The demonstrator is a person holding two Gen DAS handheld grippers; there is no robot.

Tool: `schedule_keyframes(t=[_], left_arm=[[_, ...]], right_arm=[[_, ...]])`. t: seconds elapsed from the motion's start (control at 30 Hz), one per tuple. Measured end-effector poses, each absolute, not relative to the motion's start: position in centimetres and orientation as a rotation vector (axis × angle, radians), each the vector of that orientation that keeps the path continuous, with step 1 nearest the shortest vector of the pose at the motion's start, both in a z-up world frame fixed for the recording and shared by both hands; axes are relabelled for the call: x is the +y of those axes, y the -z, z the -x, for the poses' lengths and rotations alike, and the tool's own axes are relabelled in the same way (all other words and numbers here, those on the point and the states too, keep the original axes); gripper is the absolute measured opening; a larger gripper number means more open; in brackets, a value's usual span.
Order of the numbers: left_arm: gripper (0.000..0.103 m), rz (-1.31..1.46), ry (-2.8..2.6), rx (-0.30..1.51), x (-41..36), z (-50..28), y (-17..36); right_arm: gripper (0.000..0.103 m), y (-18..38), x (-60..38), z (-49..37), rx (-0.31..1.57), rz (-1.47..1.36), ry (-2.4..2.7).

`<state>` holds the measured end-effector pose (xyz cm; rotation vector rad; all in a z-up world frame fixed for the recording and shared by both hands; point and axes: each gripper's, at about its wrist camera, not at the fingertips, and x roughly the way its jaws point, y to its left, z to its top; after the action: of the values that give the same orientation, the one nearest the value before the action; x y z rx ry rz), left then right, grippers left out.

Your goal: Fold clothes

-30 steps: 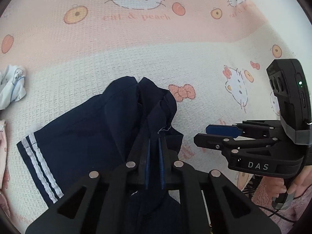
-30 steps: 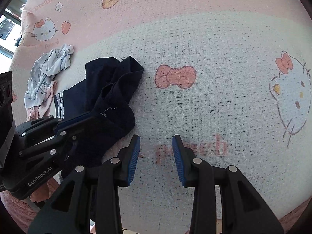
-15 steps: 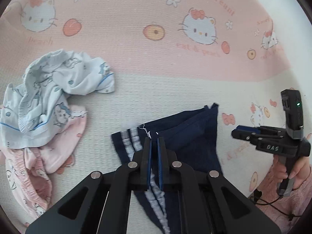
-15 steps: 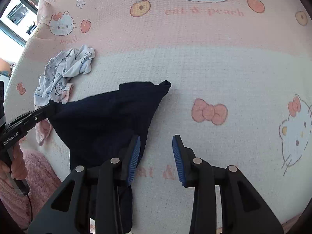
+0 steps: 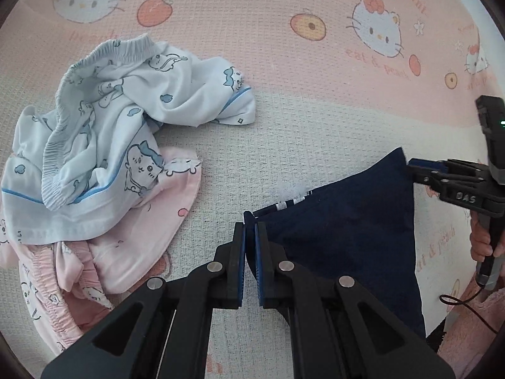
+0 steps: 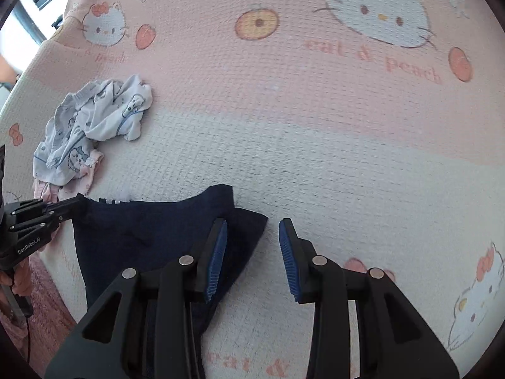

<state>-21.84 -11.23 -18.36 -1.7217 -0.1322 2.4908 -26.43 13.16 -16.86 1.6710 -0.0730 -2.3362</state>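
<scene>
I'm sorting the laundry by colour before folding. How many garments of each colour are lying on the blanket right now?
Navy blue: 1, the navy garment with white stripes, pinched by the left gripper
Light blue: 1, the cartoon-print light blue garment
Pink: at least 1, the pink garment under the blue one; how many pieces is unclear
Total: 3 garments visible

The left tongs (image 5: 249,237), black with blue-padded fingers (image 5: 240,252), stand nearly closed, their jaws pinching a thin edge of dark navy cloth (image 5: 341,230). In the right wrist view they reach in from the left edge (image 6: 74,203), level, held by a hand (image 6: 19,279) low on the handle. The right tongs (image 6: 252,249) stand wide apart, nothing between the blue pads (image 6: 288,252). In the left wrist view they point leftward (image 5: 413,165), a hand (image 5: 484,243) gripping the handle below.
</scene>
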Motion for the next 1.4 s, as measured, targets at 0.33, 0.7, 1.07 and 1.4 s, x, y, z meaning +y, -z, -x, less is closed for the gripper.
schedule_keyframes(t=[0.33, 0.7, 1.07, 1.4], left_arm=[[0.006, 1.69, -2.492, -0.141, -10.3, 21.6, 18.7], [0.006, 1.707, -2.514, -0.115, -10.3, 21.3, 19.1], [0.006, 1.714, -2.51, -0.122, -10.6, 21.1, 19.4], [0.006, 1.708, -2.492, -0.094, -10.0, 21.4, 19.7]], right_arm=[[0.033, 18.3, 11.2, 25.0, 0.116, -1.73, 2.214], [0.033, 16.5, 16.8, 27.0, -0.112, -1.727, 2.35], [0.032, 17.3, 9.6, 27.1, 0.235, -1.603, 2.26], [0.033, 18.0, 10.1, 26.8, 0.118, -1.666, 2.15]])
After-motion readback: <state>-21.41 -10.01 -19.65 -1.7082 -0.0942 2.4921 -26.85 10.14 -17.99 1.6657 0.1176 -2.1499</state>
